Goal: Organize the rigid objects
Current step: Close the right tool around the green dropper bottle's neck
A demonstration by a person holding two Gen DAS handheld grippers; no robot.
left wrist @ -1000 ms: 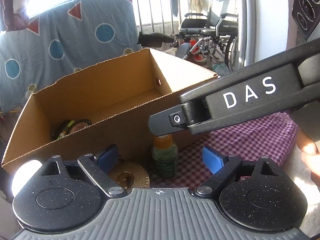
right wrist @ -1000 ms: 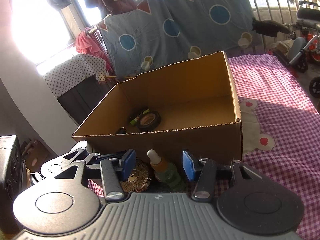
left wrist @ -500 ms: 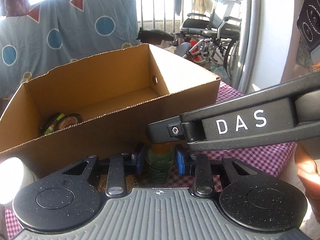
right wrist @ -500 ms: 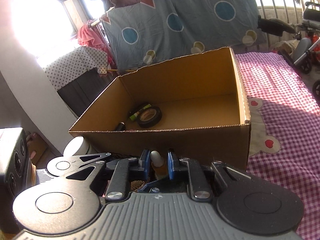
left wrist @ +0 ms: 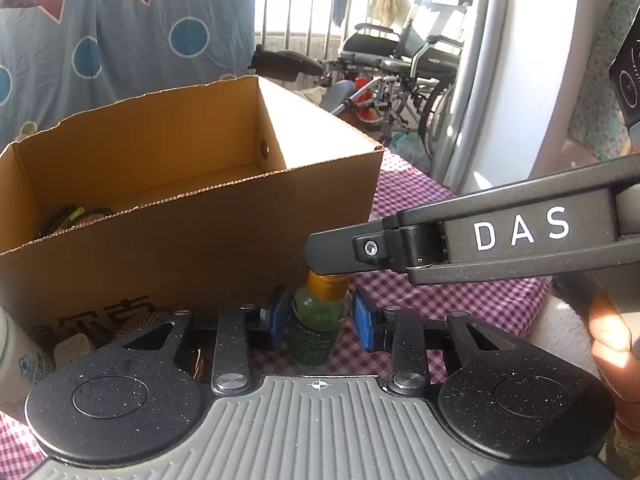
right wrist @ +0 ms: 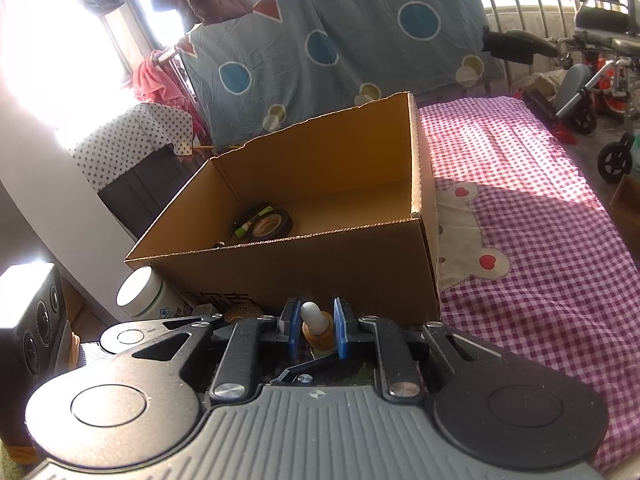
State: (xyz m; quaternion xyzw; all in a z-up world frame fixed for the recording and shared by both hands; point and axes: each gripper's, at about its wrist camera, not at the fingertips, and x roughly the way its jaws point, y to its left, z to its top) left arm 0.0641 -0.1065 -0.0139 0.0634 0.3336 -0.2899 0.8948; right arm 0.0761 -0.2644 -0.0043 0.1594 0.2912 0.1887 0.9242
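A small green dropper bottle [left wrist: 317,326] with an amber collar and white bulb [right wrist: 313,319] stands on the checked cloth in front of the cardboard box [left wrist: 192,240]. My left gripper [left wrist: 320,318] brackets the bottle's body, its blue pads a small gap off each side. My right gripper [right wrist: 313,326] comes from the right over the bottle top and is shut on the dropper cap. The box holds a roll of black tape [right wrist: 269,222] and a green-labelled item.
A white jar [right wrist: 140,294] stands left of the box, with a woven gold coaster [right wrist: 240,314] beside it. A black speaker [right wrist: 36,320] sits at far left. Pink checked cloth [right wrist: 520,240] spreads to the right. A wheelchair [left wrist: 404,72] stands beyond the box.
Both grippers closed in around the bottle. The right gripper shut on the dropper cap; the left one narrowed, then eased slightly apart around the body. Both cameras have moved.
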